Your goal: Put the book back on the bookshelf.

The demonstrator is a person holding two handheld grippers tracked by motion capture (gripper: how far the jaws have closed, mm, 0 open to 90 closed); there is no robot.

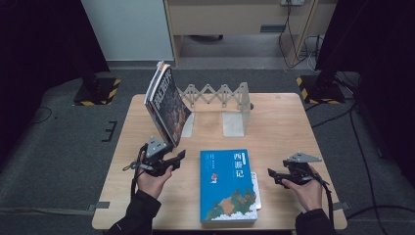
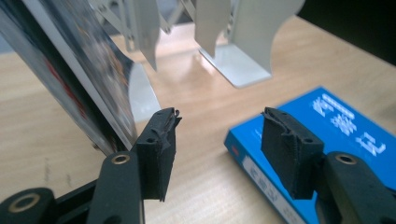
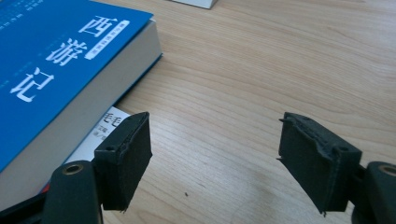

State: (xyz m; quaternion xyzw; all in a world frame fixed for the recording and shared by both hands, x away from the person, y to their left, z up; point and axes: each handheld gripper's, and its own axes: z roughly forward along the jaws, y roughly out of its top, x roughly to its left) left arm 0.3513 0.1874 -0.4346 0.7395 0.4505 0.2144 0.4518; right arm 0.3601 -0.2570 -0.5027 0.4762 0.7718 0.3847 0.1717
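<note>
Shelving books: the step in hand looks like standing books in the rack, one up and one waiting flat.
Right gripper: at about 4 o'clock on the table, jaws apart with bare wood between them, nothing held.
Left gripper: at about 8 o'clock, jaws apart and empty — just beside the foot of the leaning book, not touching it as far as the left gripper view tells.
Blue book: lies flat at 6 o'clock, cover up, on top of a thinner white book whose edge peeks out on its right.
Leaning book: at 10 o'clock, tilted against the rack's left plate.
Metal book rack: at 12 o'clock, folding lattice with upright plates, middle slot free.
Next move: probably the blue book — it calls for a grip on its edge, lifting and tipping it upright into the free slot.
</note>
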